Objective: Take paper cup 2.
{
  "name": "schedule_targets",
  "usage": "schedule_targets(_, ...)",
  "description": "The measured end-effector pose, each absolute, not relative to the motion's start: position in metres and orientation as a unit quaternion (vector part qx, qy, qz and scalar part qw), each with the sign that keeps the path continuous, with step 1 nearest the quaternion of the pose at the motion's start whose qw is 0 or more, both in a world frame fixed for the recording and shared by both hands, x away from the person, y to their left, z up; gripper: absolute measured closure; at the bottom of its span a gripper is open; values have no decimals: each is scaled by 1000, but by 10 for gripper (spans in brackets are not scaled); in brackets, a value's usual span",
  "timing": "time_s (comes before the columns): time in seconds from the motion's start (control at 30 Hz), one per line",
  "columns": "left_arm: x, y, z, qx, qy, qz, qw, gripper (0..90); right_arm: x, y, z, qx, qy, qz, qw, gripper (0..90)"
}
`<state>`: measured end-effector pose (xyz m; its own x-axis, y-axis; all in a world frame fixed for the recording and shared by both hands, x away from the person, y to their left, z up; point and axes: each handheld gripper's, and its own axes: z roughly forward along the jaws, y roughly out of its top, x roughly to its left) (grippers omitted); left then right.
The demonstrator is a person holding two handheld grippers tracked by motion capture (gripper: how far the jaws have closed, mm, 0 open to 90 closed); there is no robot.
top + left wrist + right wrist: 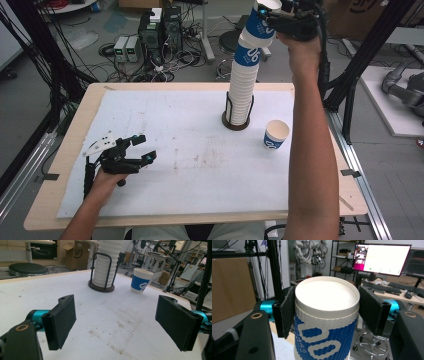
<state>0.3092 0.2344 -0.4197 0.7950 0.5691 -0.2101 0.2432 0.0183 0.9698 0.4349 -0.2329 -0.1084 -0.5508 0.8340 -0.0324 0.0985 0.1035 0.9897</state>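
A tall stack of white ribbed paper cups stands in a dark wire holder at the back right of the table. High above it, my right gripper is shut on the top blue-and-white cup, whose base is still close over the stack's uppermost blue cup. In the right gripper view both pads press on the cup just under its rim. My left gripper rests open near the table's left front, with nothing between its jaws. The left gripper view faces the holder.
A single blue-and-white cup stands upright to the right of the holder. A stained white mat covers the wooden table. Black frame posts rise at the table's right side. Cables and boxes lie on the floor behind.
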Motion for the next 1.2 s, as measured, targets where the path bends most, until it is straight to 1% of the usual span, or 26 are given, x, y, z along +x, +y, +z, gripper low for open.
schedule_targets(0.17,309,234,-420,688,295,125,651,167,419,-244,-107,342,672,570,328,343)
schedule_targets(0.37,308,235,-419,687,294,126,653,166,395,-260,-116,336,684,565,316,342)
schedule_targets(0.73,308,230,-419,689,290,123,653,167,364,-273,-164,324,704,567,280,339)
schedule_targets(0.97,309,229,-420,690,287,122,654,167,350,-268,-191,310,715,573,252,337)
schedule_targets(1.2,308,228,-419,688,285,121,656,167,343,-257,-229,302,729,572,225,334)
